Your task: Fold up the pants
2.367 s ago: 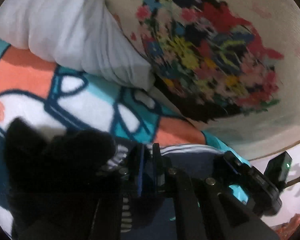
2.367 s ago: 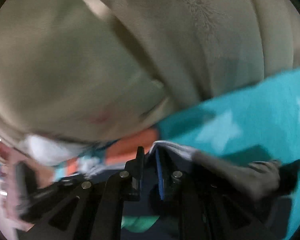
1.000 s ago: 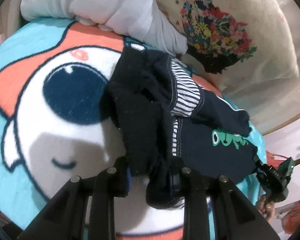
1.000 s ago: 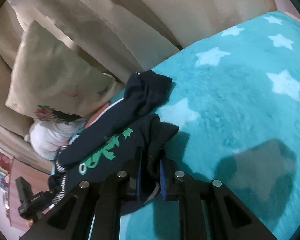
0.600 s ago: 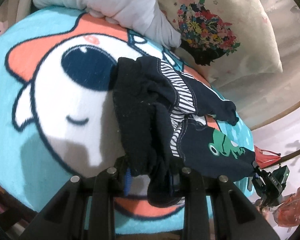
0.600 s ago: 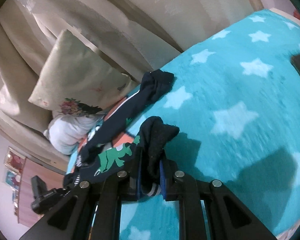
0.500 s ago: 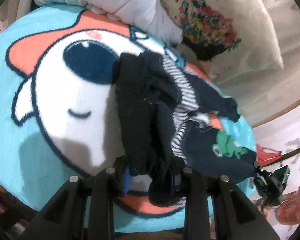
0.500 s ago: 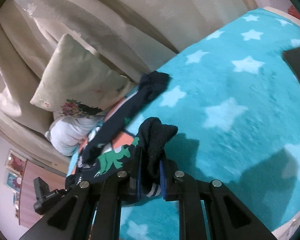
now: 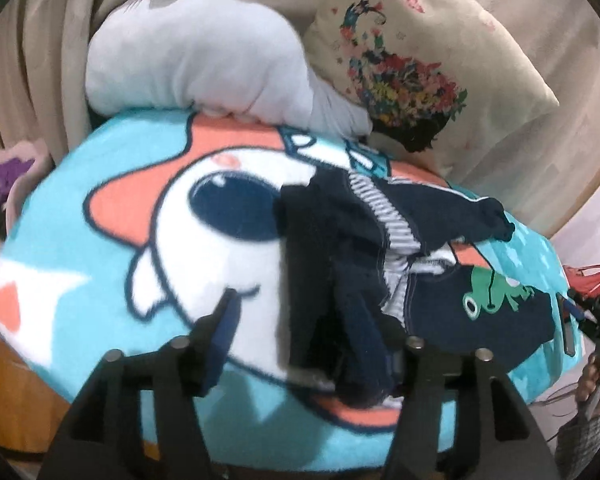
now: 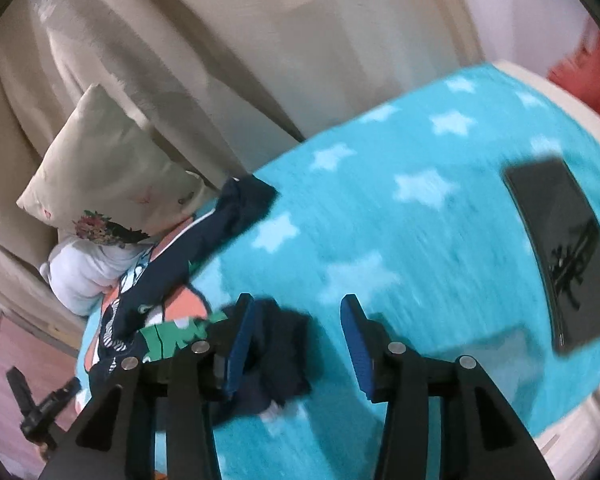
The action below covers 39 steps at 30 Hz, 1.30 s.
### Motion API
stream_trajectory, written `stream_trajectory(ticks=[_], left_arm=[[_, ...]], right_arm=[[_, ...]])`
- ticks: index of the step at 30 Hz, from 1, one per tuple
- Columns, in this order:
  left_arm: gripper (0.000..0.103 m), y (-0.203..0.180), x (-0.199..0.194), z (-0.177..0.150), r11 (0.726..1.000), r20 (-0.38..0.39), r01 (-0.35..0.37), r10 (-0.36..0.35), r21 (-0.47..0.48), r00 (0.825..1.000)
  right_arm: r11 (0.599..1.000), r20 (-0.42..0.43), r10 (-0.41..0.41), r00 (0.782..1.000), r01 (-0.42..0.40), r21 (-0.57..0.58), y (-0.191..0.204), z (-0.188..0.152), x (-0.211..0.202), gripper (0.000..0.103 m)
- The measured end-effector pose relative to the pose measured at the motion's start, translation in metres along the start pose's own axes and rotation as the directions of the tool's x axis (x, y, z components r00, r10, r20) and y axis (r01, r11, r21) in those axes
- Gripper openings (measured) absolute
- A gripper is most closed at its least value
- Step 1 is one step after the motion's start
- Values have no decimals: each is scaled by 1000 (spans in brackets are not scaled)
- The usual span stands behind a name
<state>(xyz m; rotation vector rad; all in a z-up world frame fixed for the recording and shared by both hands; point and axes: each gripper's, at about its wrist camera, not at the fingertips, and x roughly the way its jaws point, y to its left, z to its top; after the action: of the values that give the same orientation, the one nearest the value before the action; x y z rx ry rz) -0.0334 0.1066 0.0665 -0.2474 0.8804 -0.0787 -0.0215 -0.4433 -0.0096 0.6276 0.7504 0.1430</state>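
Left gripper (image 9: 308,332) and right gripper (image 10: 296,340), fingers apart; navy pants (image 9: 340,272) lie between each pair.

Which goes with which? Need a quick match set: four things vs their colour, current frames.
Things:
1. pants
2. blanket
3. frog print
4. plush

Colours:
A. green
B. pale grey
C. navy
D. turquoise with white stars

Pairs: 1-C, 2-D, 3-A, 4-B
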Motion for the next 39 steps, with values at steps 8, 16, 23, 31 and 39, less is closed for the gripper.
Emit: stream_trajectory(ticks=[8,16,23,31,39], left_arm=[[68,-25,32,38,1000,-27,17,-17,18,1000],[68,-42,51,40,998,-79,63,-61,18,995],[68,-36,57,47,999,-83,43,-42,7,996],[68,-45,58,36,999,-87,20,-18,29,996],[73,-65,33,21,984,43,-145,141,106,989]], right_arm=[[993,-81,-23,996,14,-114,32,65,84,65],[994,-208,-30,978,7,-108,42,87,181,27],[995,-136,83,987,-91,-52,37,86,120,12],[991,-139,-89,986,102,90,-32,59,100,37],[999,8,-48,999,48,13,-2,21,45,47]])
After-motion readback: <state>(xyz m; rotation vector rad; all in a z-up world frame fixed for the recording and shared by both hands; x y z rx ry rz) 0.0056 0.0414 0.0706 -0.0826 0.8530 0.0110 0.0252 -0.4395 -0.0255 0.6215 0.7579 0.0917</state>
